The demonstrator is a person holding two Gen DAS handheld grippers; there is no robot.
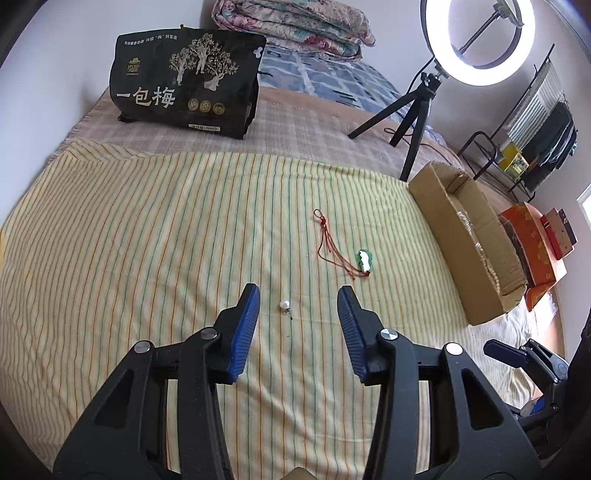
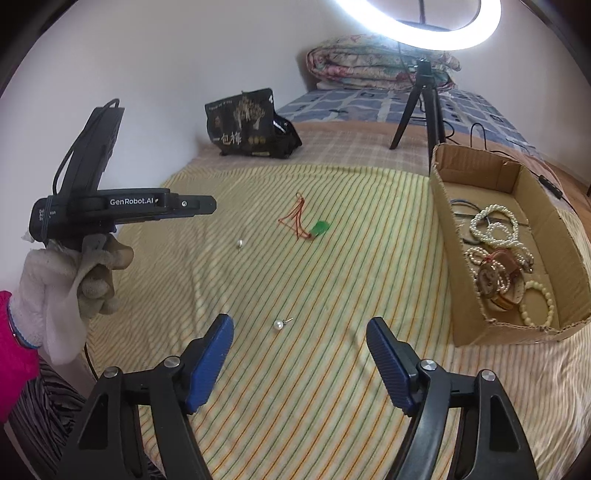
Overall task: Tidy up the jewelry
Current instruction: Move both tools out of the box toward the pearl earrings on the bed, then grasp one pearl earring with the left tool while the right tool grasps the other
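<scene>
Lying loose on the striped yellow bed cover (image 2: 332, 387), two small white pearl stud earrings (image 2: 278, 325) (image 1: 284, 305) are framed by the spread left tongs (image 1: 298, 295) and the spread right tongs (image 2: 300, 328); each could be pressed into the soft fabric or flicked away if pinched off-centre, short of the brown cardboard box (image 2: 476, 332).

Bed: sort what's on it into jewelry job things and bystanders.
Job:
near pearl earring
far pearl earring
green pendant on red cord
cardboard box, already holding bead bracelets

Bystanders:
black snack bag
ring light on tripod
folded quilt
</scene>
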